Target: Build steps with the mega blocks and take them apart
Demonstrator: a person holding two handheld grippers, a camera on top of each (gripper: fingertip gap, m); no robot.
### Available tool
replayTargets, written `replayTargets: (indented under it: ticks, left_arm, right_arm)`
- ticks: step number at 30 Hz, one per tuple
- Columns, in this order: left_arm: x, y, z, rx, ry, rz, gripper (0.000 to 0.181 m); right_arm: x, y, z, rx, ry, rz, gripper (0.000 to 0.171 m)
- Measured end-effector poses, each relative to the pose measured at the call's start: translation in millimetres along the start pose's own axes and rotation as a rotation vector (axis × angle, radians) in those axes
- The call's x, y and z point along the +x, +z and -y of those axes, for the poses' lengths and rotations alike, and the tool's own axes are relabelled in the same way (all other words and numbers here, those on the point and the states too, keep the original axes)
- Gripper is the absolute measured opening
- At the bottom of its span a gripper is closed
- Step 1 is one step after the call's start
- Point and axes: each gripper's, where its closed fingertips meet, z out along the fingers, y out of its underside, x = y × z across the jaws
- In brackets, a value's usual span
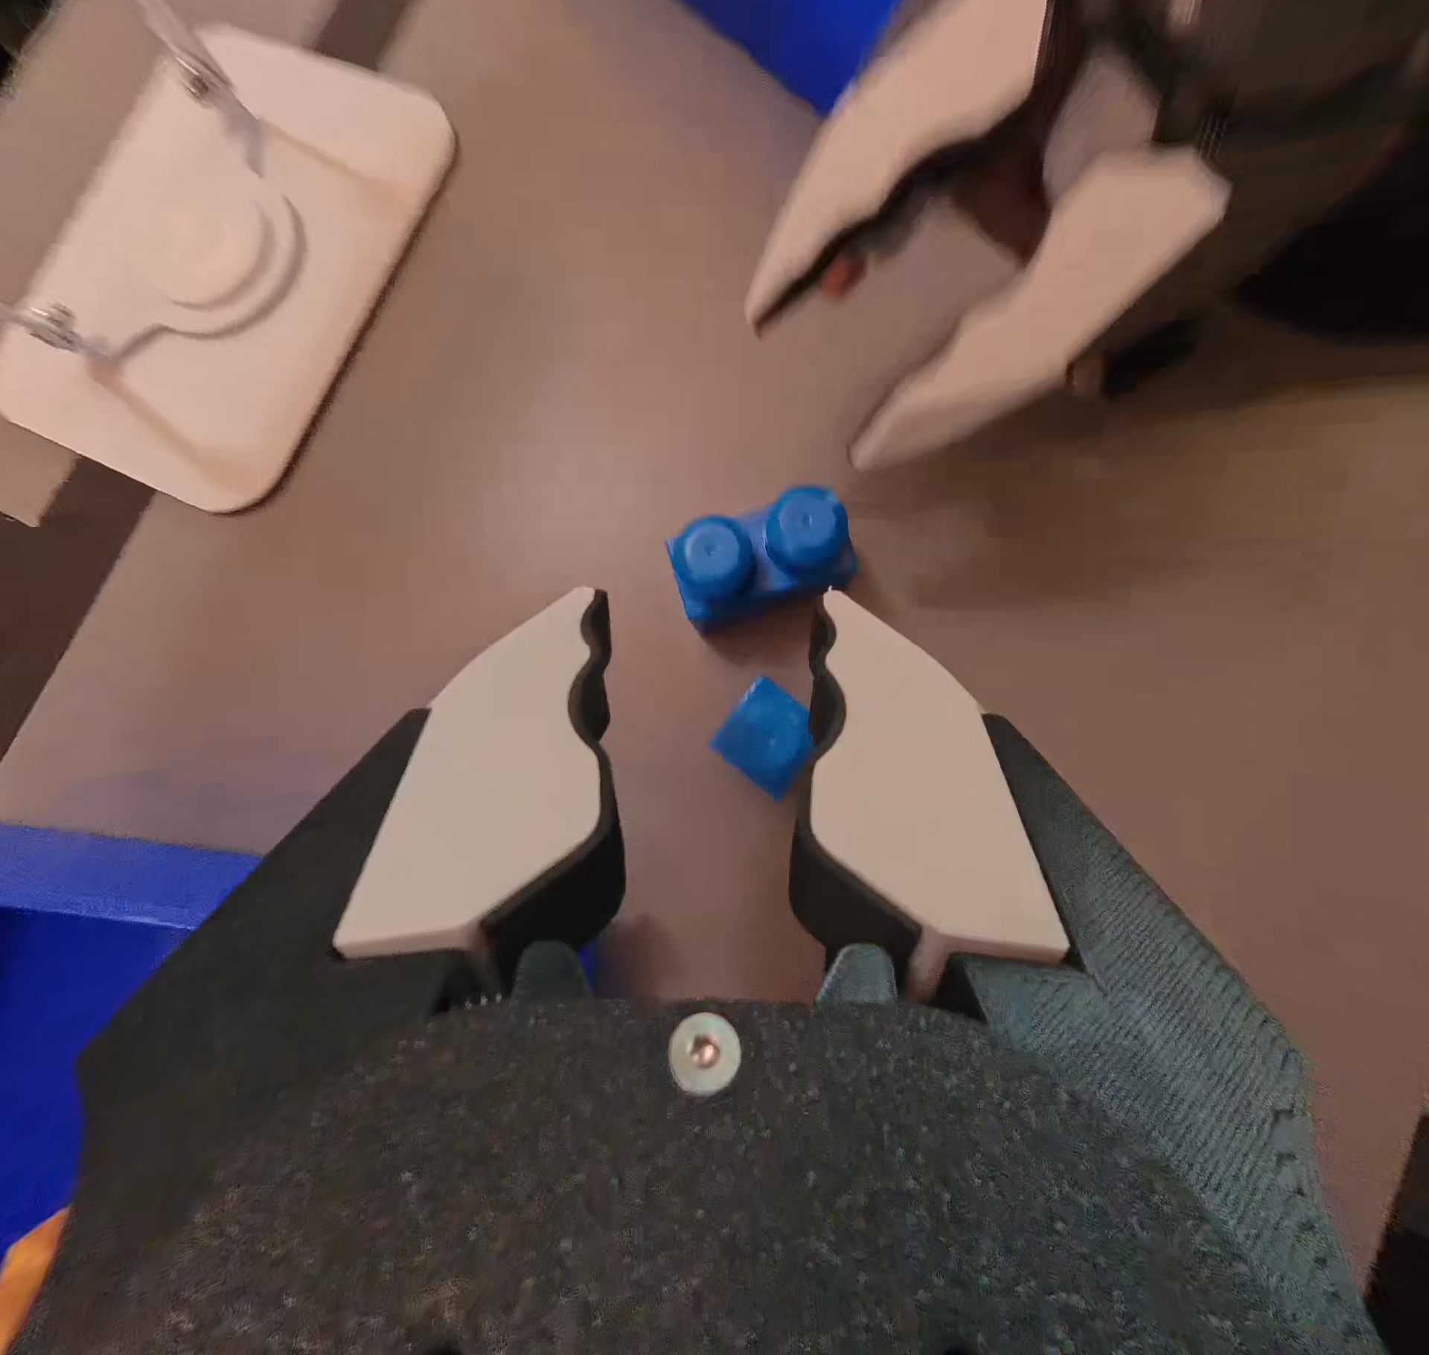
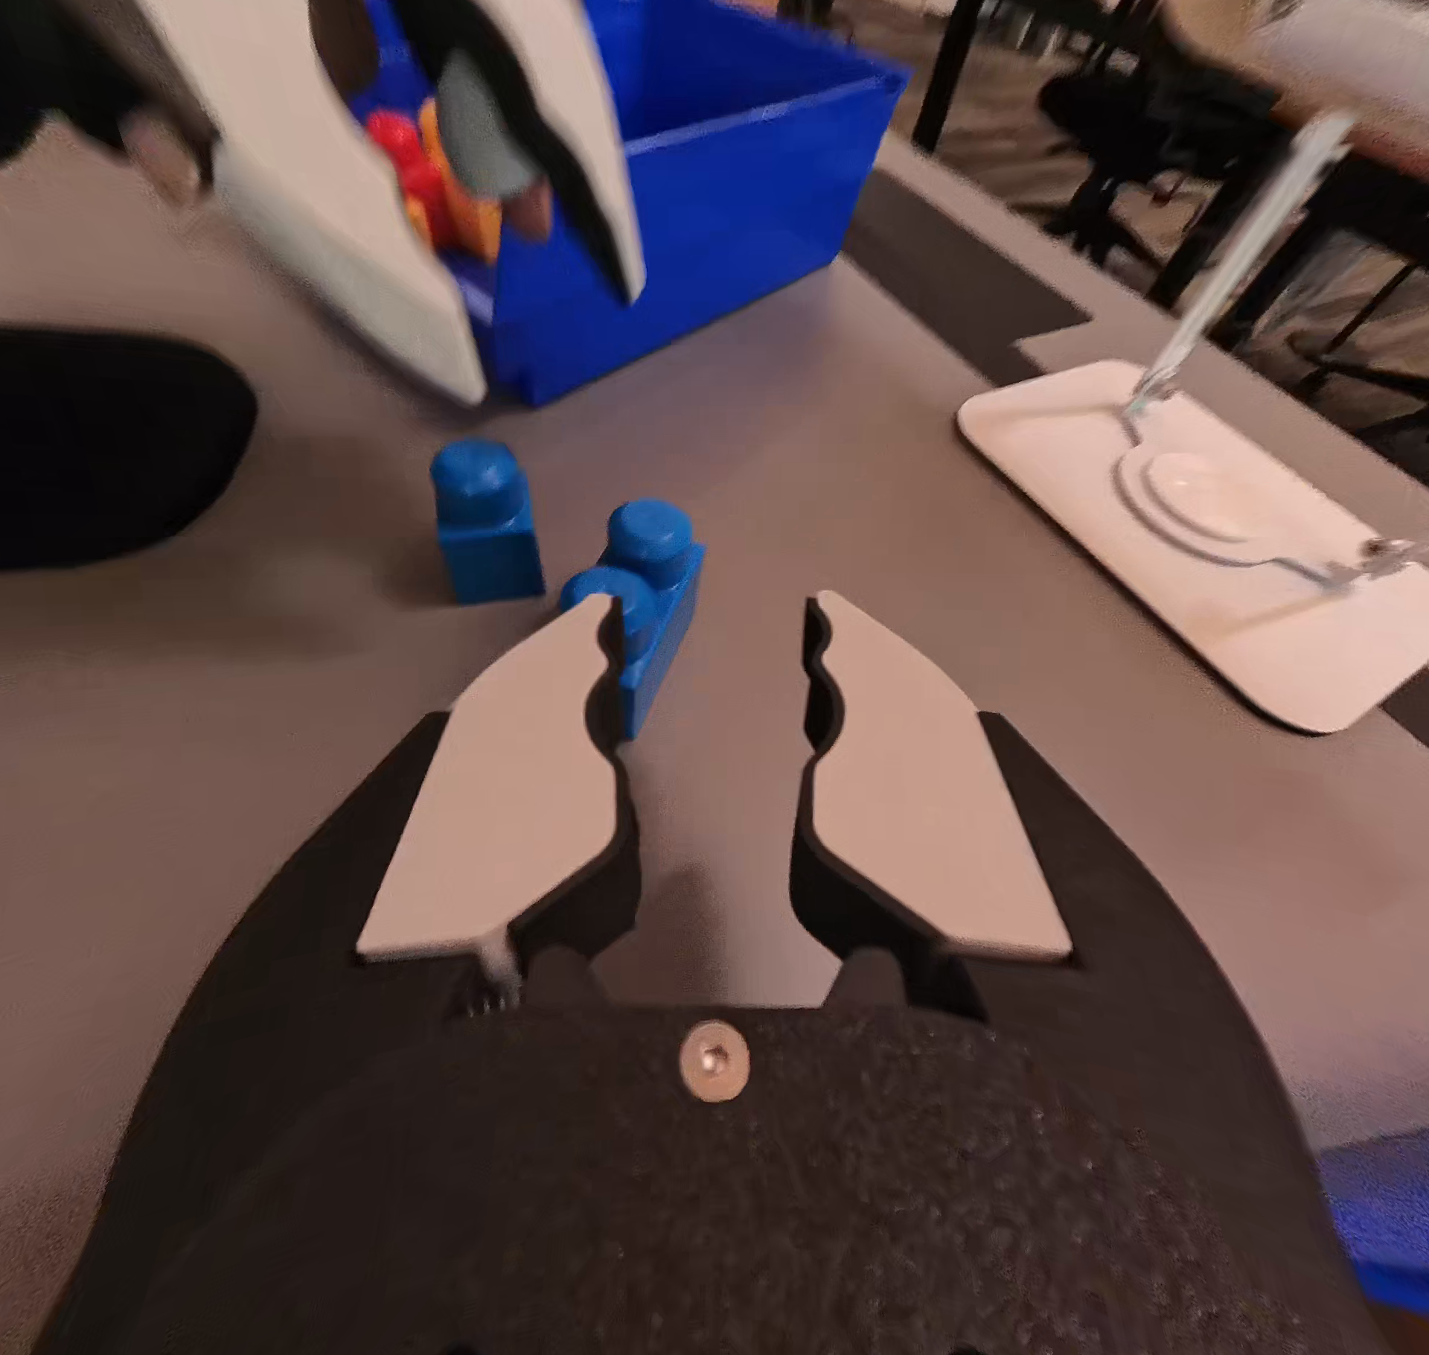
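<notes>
Left claw [image 1: 711,606] spread, nothing pinched, low centre of the left wrist view above the grey-brown desk [image 1: 541,428]. Between its tips: small blue one-stud plastic block [image 1: 762,738], touching or just beside the right-hand finger; just past them, blue two-stud plastic block [image 1: 762,556]. Right claw [image 1: 804,382] upper right there, blurred, spread, empty. In the right wrist view, both blocks left of centre, apart, studs up. Blue plastic bin [image 2: 719,181] of red and orange blocks upper centre; white stand base [image 2: 1206,544] at right.
</notes>
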Motion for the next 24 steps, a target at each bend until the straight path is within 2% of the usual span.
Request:
replayTargets:
  ticks: [4, 7, 9, 13, 20, 22, 23, 24]
  left_arm:
    - [-14, -10, 21, 0.276, -0.107, 0.075, 0.049]
    - [-27, -19, 34, 0.48, -0.158, 0.147, 0.047]
    - [-36, -24, 37, 0.558, -0.182, 0.197, 0.045]
    - [-39, -22, 34, 0.599, -0.188, 0.213, 0.045]
    - [-30, -9, 26, 0.552, -0.113, 0.206, 0.046]
    - [-28, -8, 26, 0.553, -0.11, 0.199, 0.046]
    - [-27, -7, 27, 0.554, -0.107, 0.192, 0.046]
    - [-26, -7, 27, 0.556, -0.105, 0.19, 0.046]
  right_arm:
    - [-19, 13, -16, -0.117, -0.078, 0.008, 0.057]
    - [-27, 21, -22, -0.159, -0.045, 0.016, 0.062]
    - [-30, 26, -26, -0.186, -0.022, 0.018, 0.065]
    - [-32, 36, -35, -0.235, -0.022, -0.001, 0.067]
    - [-32, 43, -54, -0.313, -0.024, 0.006, 0.063]
    - [-30, 44, -53, -0.309, -0.047, -0.011, 0.054]
    - [-29, 44, -52, -0.302, -0.057, -0.018, 0.039]
    - [-28, 43, -51, -0.299, -0.06, -0.01, 0.038]
